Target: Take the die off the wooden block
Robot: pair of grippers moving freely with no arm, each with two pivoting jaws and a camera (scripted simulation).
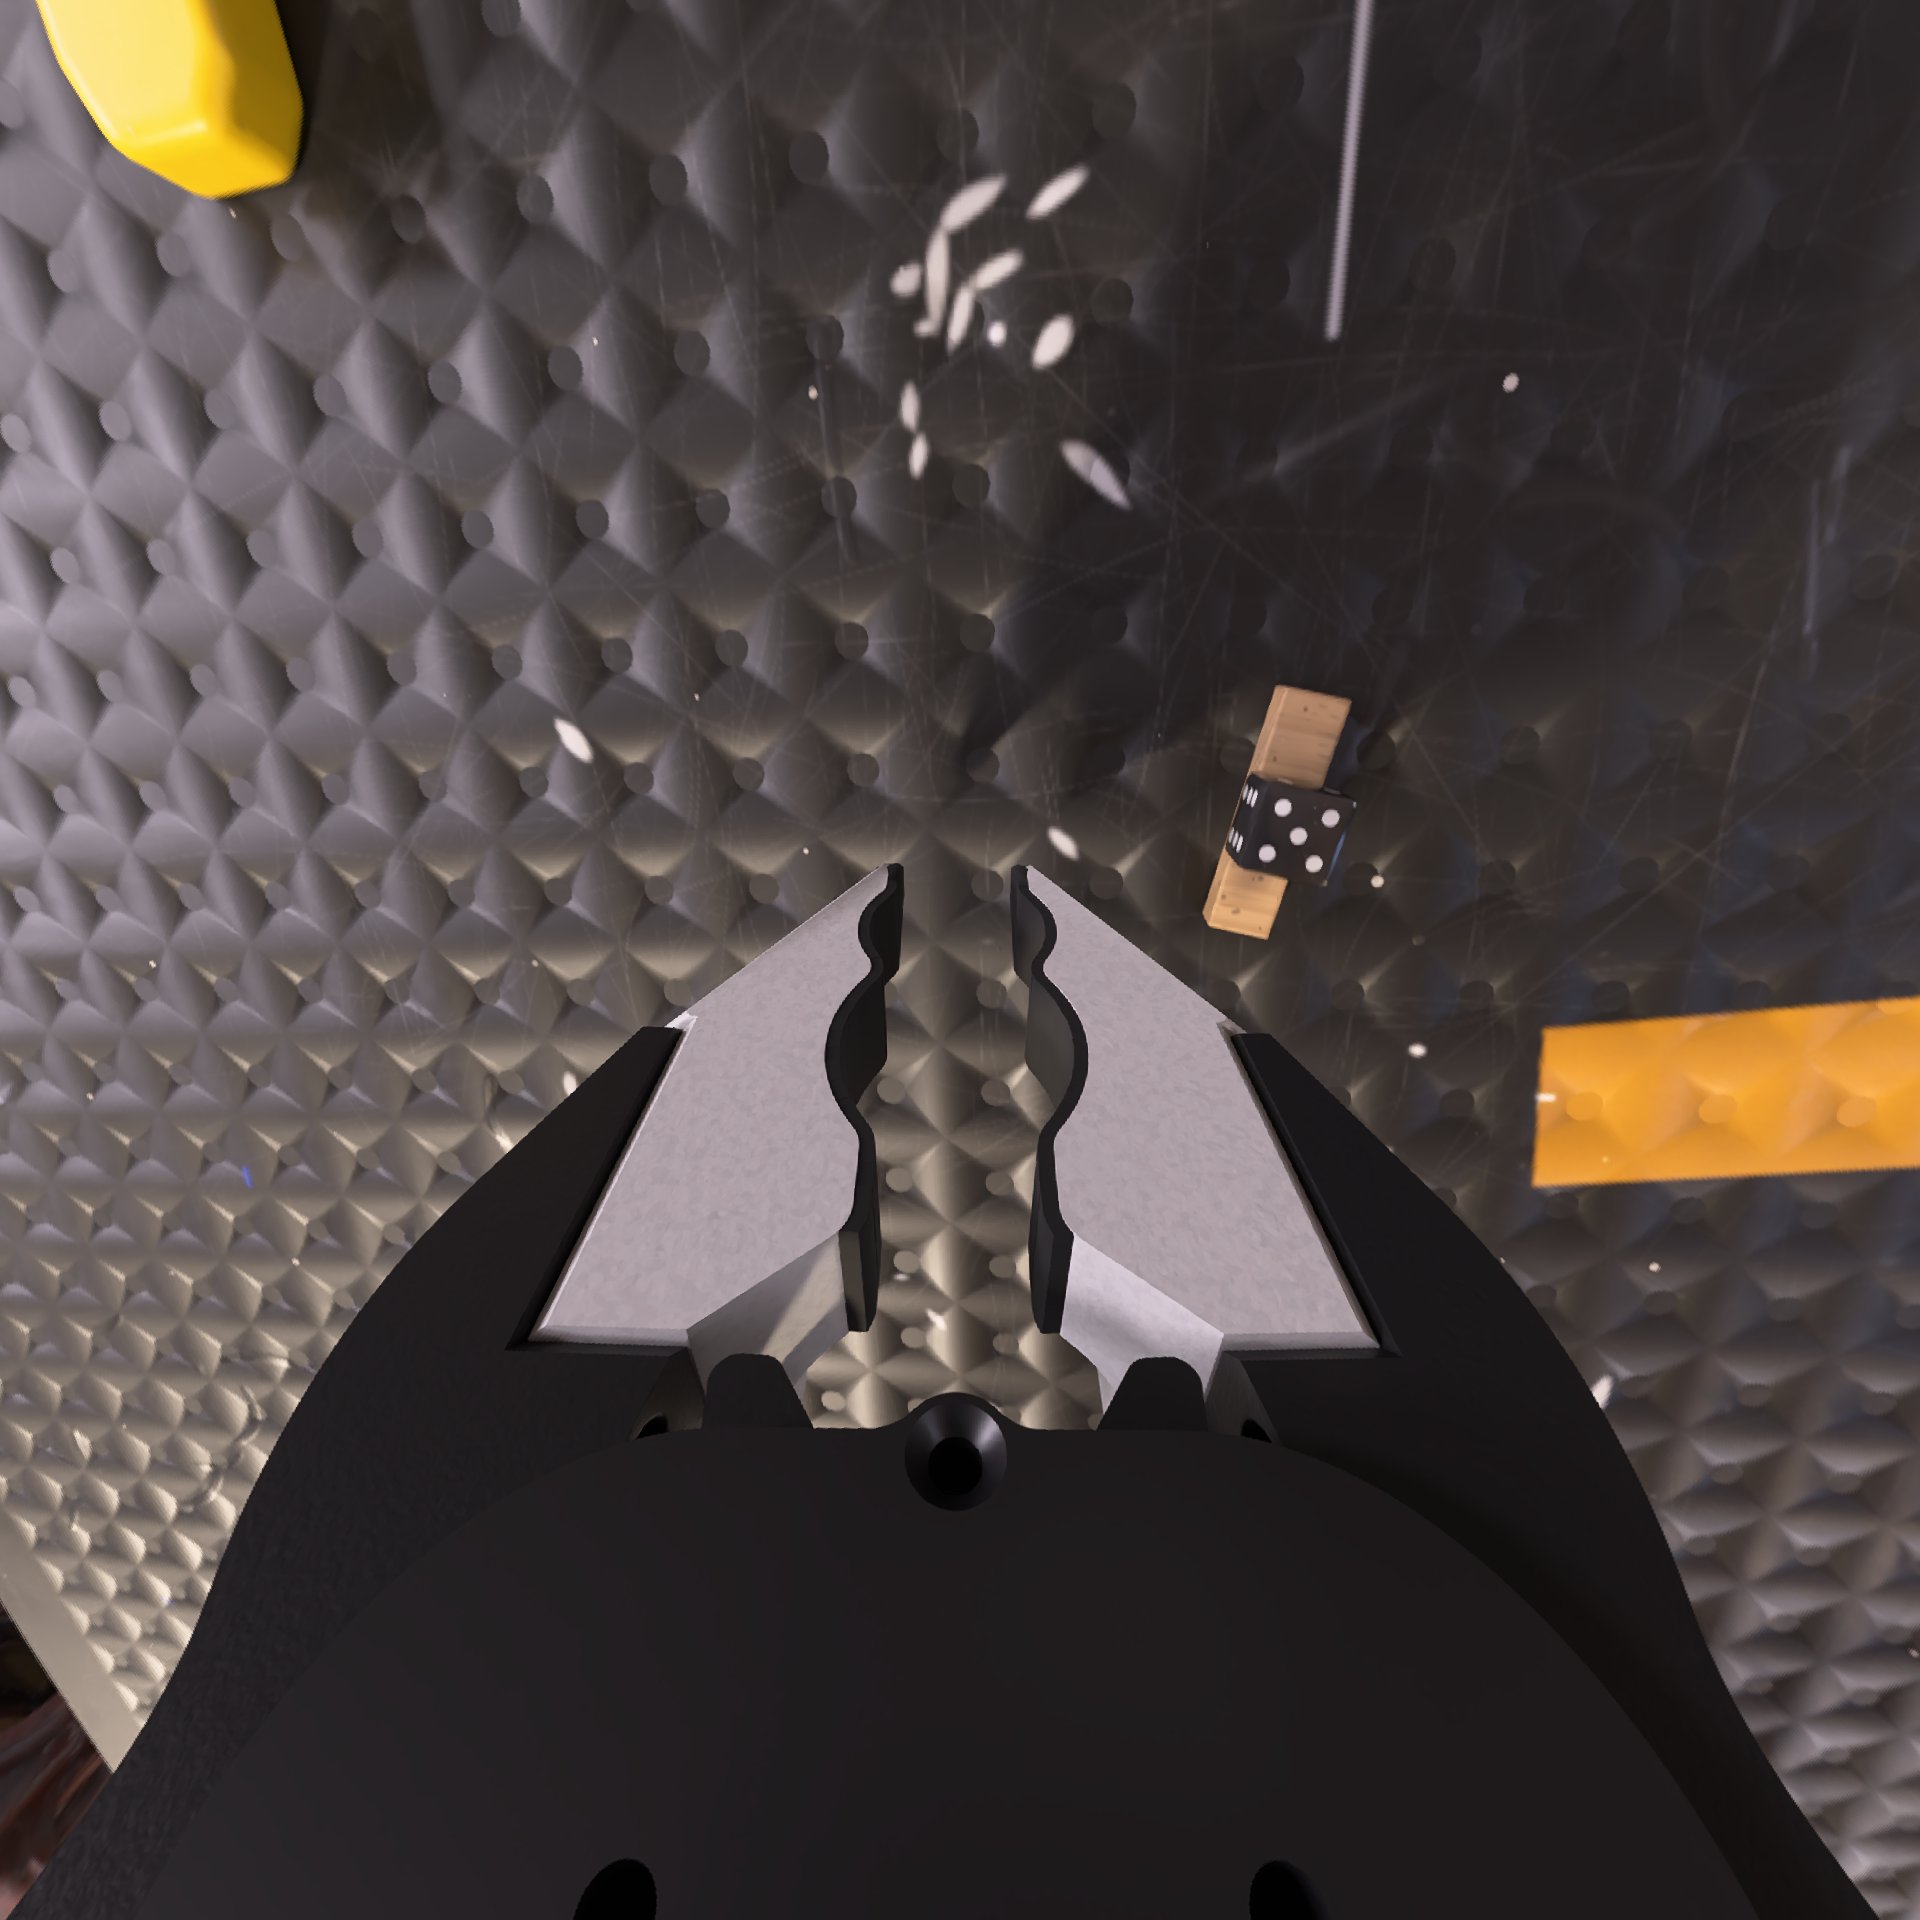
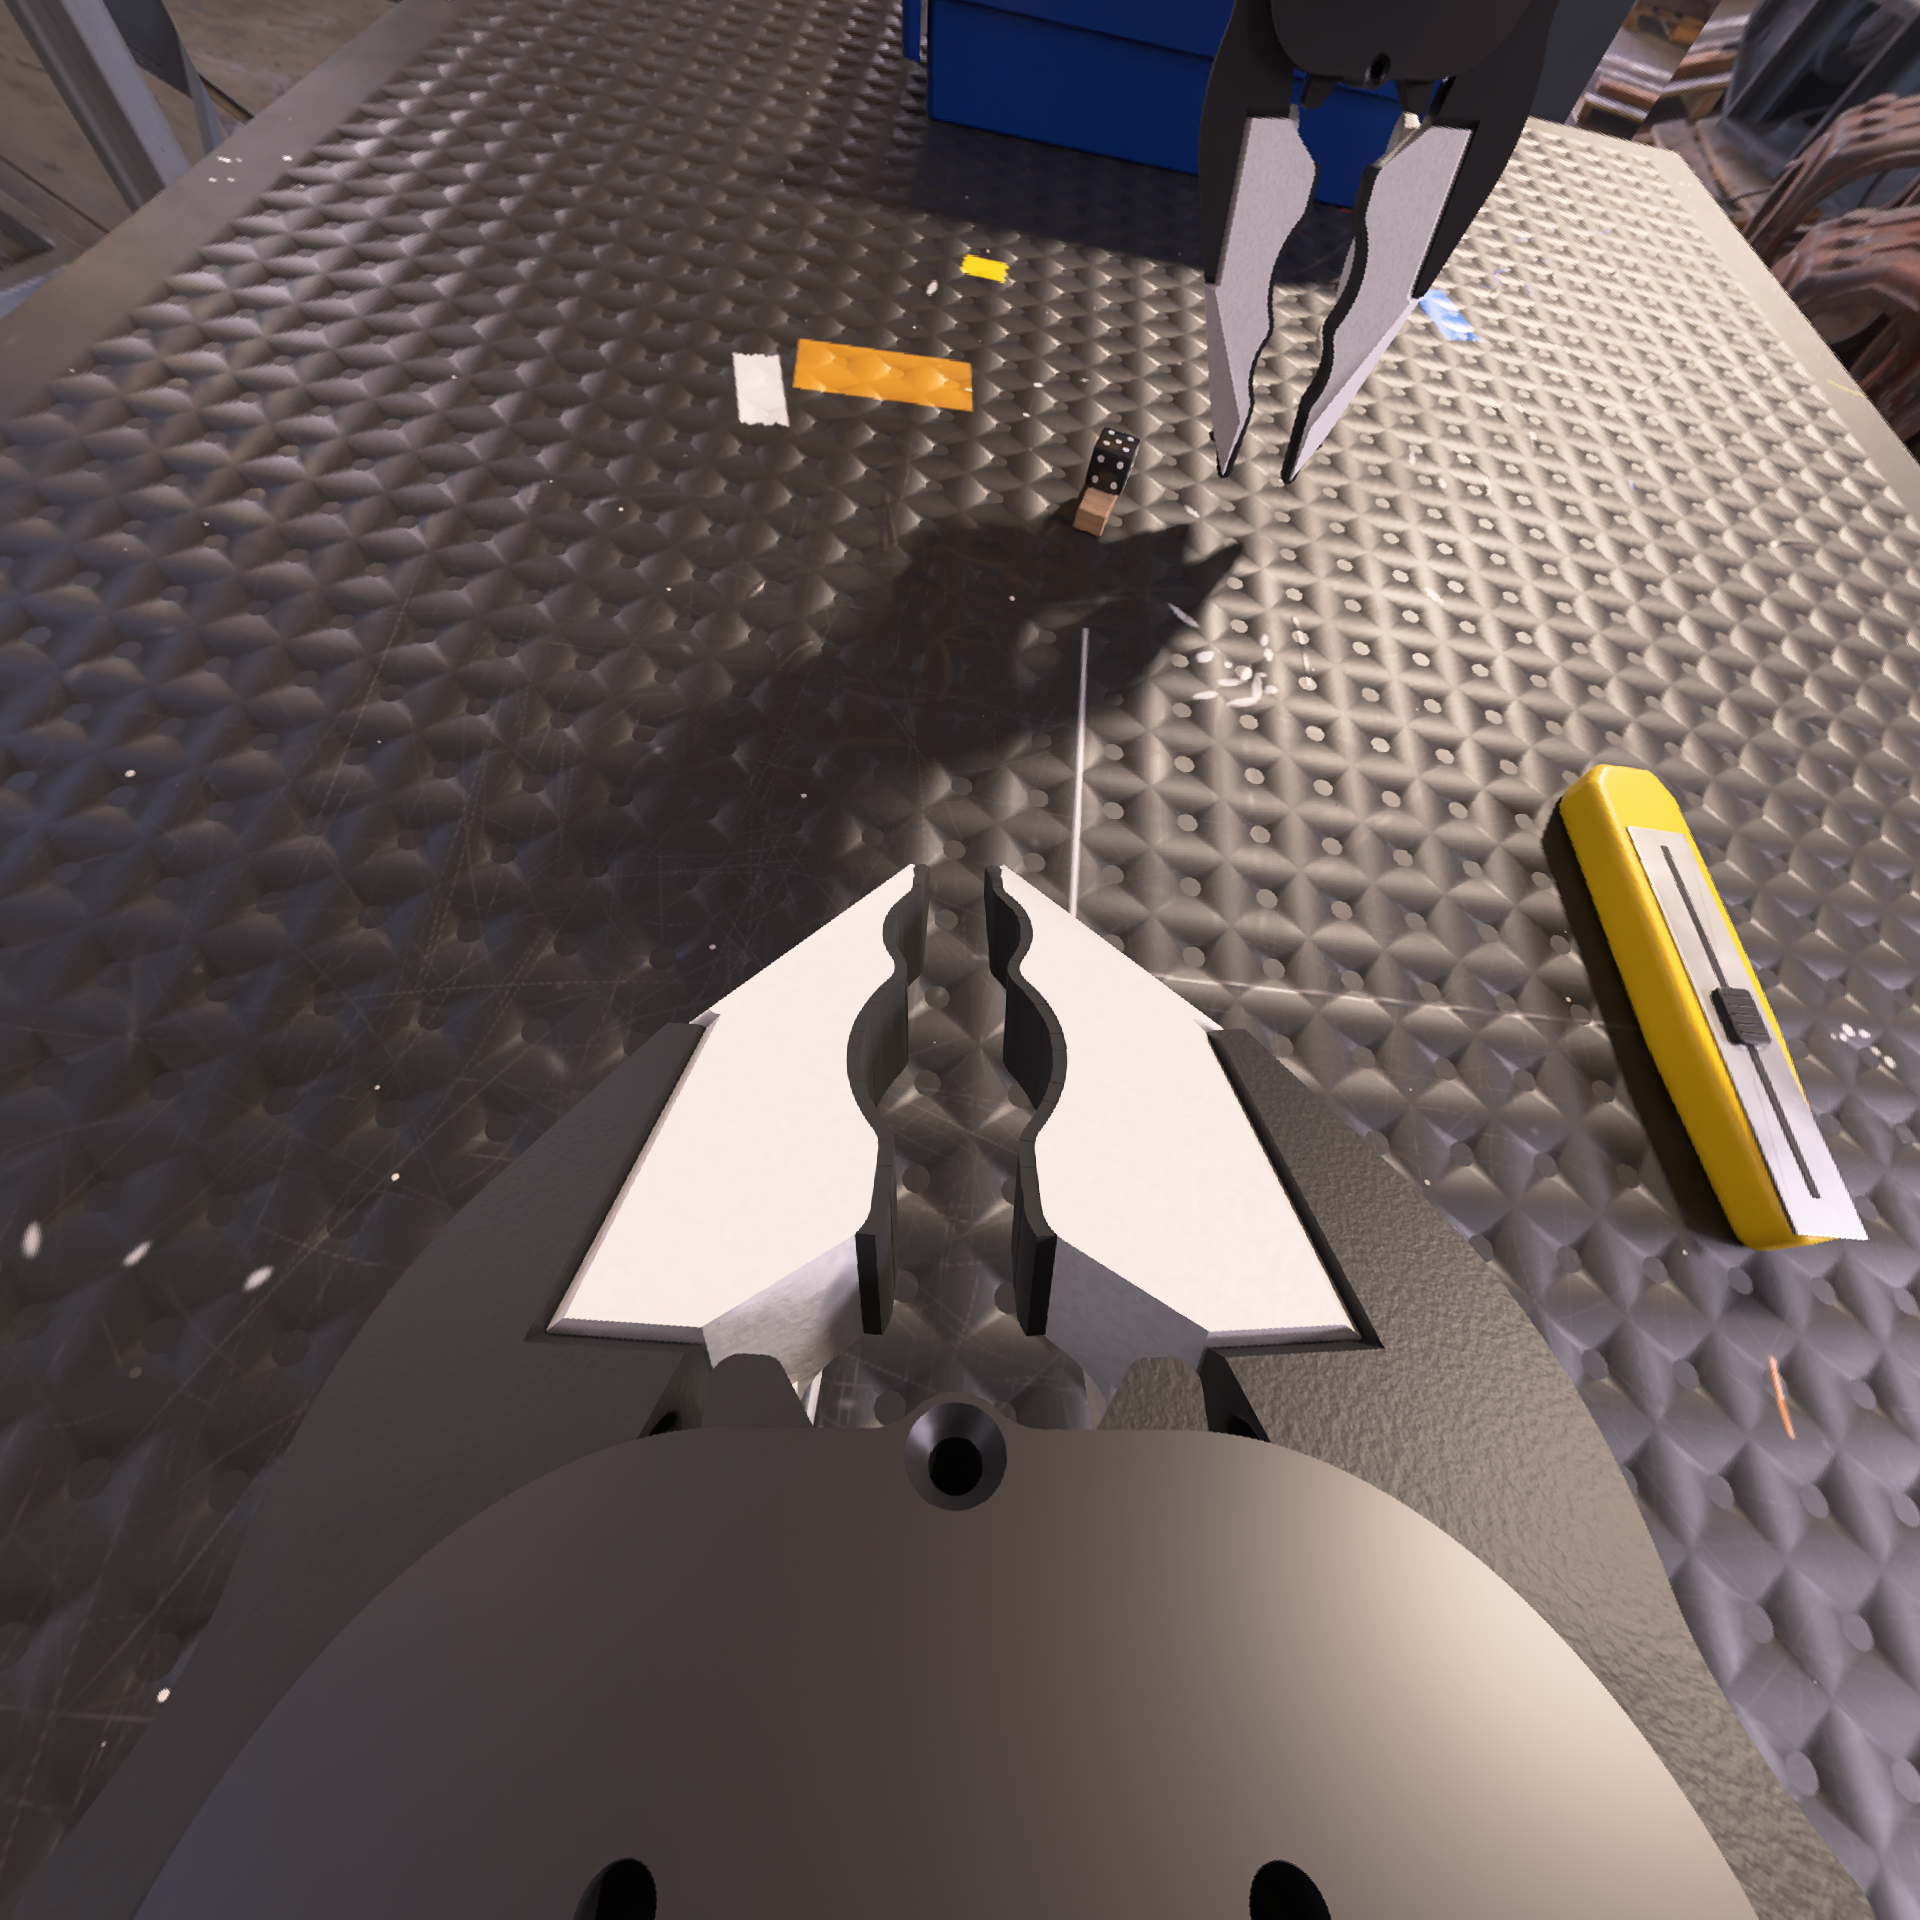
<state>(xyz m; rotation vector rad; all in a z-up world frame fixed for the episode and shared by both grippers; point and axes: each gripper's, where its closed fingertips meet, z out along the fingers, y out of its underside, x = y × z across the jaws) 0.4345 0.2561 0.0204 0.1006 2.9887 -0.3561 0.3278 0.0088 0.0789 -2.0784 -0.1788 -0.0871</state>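
- The left gripper [image 1: 956,883] hangs above the table [image 1: 416,727], pointing down at it; its jaws stand a narrow gap apart and hold nothing.
- In the right wrist view the same left gripper [image 2: 1259,473] hovers just to the right of the die, above the table.
- The die [image 1: 1291,828], black with white dots, sits on the wooden block [image 1: 1304,732], which lies flat on the table; the die covers the block's middle.
- The right gripper [image 2: 956,883] is low over the near part of the table, well apart from the die [image 2: 1115,460] and block [image 2: 1094,511]; its jaws are slightly parted and empty.
- A yellow utility knife [image 2: 1704,1003] lies to the right.
- An orange strip [image 2: 883,374] and a white strip [image 2: 760,388] lie beyond the die, before a blue box [image 2: 1081,94].
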